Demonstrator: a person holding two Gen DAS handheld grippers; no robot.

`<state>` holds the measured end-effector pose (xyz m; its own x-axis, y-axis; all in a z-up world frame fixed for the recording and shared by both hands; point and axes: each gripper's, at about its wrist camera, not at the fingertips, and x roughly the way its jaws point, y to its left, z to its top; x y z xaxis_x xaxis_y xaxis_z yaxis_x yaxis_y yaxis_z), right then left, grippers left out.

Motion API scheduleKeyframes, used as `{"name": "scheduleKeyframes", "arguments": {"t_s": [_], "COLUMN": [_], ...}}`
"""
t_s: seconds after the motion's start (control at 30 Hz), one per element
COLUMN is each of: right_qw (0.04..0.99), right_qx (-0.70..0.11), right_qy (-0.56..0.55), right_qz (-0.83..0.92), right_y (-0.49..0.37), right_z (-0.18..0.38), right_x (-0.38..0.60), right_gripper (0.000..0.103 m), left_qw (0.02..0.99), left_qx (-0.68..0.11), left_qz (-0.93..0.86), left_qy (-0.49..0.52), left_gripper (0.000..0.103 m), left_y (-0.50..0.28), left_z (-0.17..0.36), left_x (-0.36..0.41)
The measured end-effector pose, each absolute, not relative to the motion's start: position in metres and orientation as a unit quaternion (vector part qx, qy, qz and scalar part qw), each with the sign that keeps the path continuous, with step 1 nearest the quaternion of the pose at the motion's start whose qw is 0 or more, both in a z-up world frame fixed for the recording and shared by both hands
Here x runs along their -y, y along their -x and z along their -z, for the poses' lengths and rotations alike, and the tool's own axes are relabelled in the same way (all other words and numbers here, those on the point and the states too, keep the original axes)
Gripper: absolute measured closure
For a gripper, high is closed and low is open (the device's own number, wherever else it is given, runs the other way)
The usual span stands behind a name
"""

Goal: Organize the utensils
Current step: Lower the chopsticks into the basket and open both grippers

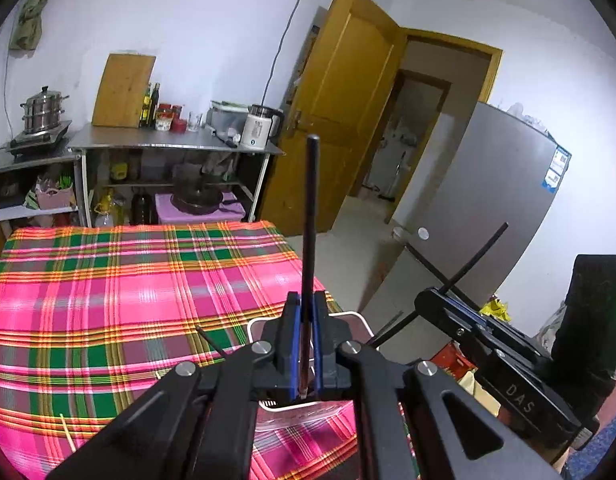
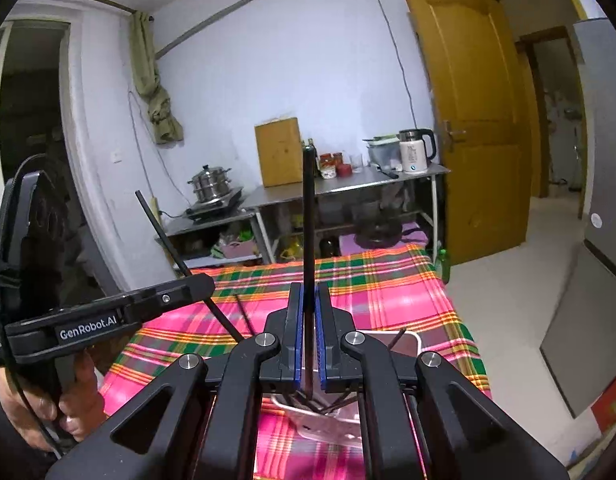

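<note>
Left wrist view: my left gripper (image 1: 306, 344) is closed on a black chopstick (image 1: 310, 216), which stands nearly upright between the blue pads, its top end rising well above the fingers toward the wooden door (image 1: 347, 92). Just below the fingers sits a white container (image 1: 349, 314) on the plaid cloth (image 1: 128, 300) that covers the table, near its right edge. Another dark chopstick (image 1: 212, 343) leans out of the container to the left, and a pale wooden stick (image 1: 68, 434) lies flat on the cloth at the lower left. To the right, my right gripper (image 1: 427, 300) shows from the side, clamped on its own black chopstick (image 1: 477, 258), which slants up and to the right.

In the right wrist view, the right gripper (image 2: 309, 344) is closed on that chopstick (image 2: 308, 224), which is held almost vertical. Under the fingers, the white container (image 2: 411, 338) holds several dark chopsticks (image 2: 395, 340), fanned out and leaning on its rim. At the left, my left hand (image 2: 70, 400) grips the handle of the left gripper (image 2: 204, 282), whose chopstick (image 2: 160, 228) tilts up to the left. Behind the table stand a metal shelf (image 2: 347, 186) with a kettle (image 2: 413, 150) and a steamer pot (image 2: 212, 182).
</note>
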<state>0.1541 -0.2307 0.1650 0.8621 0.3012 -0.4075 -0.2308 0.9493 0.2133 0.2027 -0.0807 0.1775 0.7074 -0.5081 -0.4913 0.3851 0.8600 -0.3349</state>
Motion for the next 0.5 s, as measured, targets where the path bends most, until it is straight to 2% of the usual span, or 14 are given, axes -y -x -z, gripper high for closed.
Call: {"name": "scheduleKeyframes", "arguments": {"t_s": [0.5], "right_qw": [0.952], "right_qx": [-0.264], "right_qy": [-0.062], "right_qz": [-0.139], "right_y": [-0.167], "right_z": [-0.126], "right_x": [0.232], "right_gripper": [0.098], "left_qw": [0.922], "left_qx": [-0.309], "left_qz": [0.226], "left_qy": [0.053], "left_gripper": [0.097], "left_y": [-0.211], "left_z": [-0.141], "left_x": [0.103]}}
